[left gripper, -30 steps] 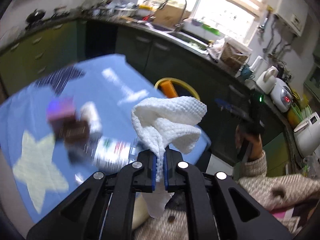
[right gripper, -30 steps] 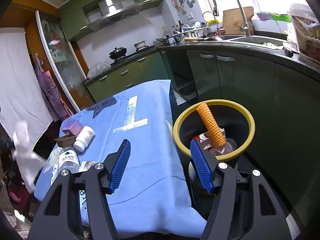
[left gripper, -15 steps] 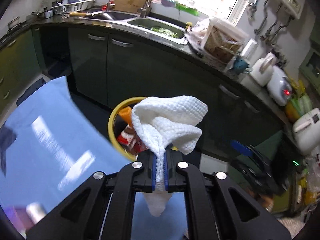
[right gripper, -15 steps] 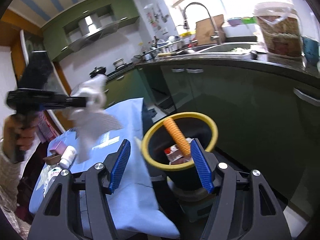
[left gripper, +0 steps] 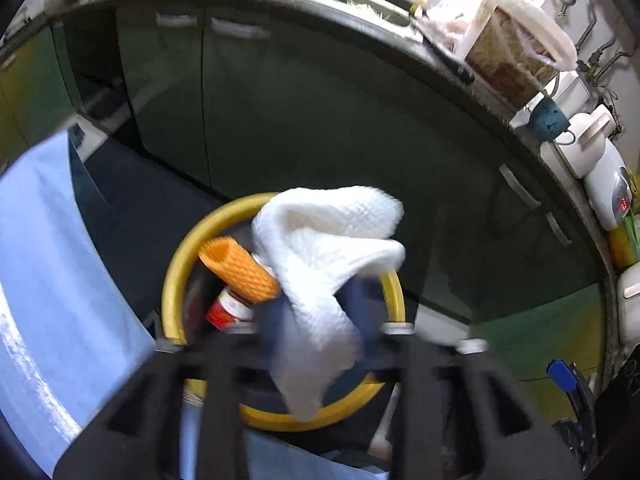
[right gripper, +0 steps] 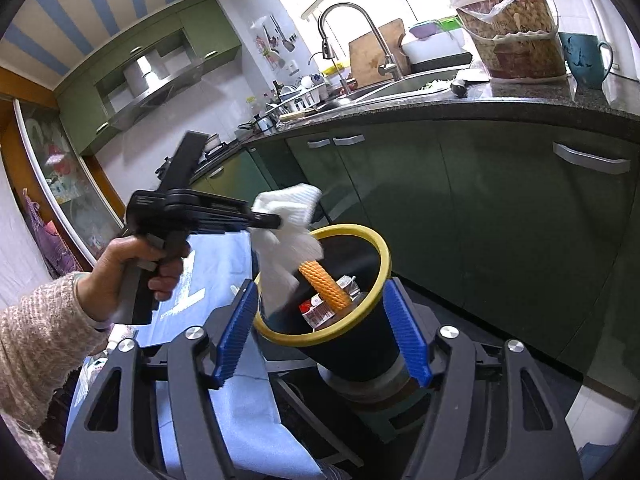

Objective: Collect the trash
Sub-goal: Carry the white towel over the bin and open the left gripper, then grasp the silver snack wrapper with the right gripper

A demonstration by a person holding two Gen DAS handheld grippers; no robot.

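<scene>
My left gripper [left gripper: 320, 332] is over the yellow-rimmed black bin [left gripper: 172, 280]. Its jaws look spread and blurred, with the crumpled white paper towel [left gripper: 320, 256] hanging between them. In the right wrist view the left gripper [right gripper: 272, 222] holds the towel [right gripper: 288, 224] at the bin's [right gripper: 360, 264] near-left rim. An orange foam net [left gripper: 238, 266] and a red-and-white carton [left gripper: 226, 310] lie inside the bin. My right gripper [right gripper: 324, 332] is open and empty, with the bin beyond its blue pads [right gripper: 236, 330].
The table with the blue cloth [left gripper: 40, 264] stands left of the bin. Dark green cabinets [right gripper: 500, 216] and a counter with sink [right gripper: 400, 84], basket [right gripper: 516, 40] and mug [right gripper: 584, 58] run behind it. Kettle and rice cooker [left gripper: 604, 188] sit at the right.
My left gripper has swung with the towel from the table to above the bin, and its jaws have spread from shut. My right gripper has moved closer to the bin.
</scene>
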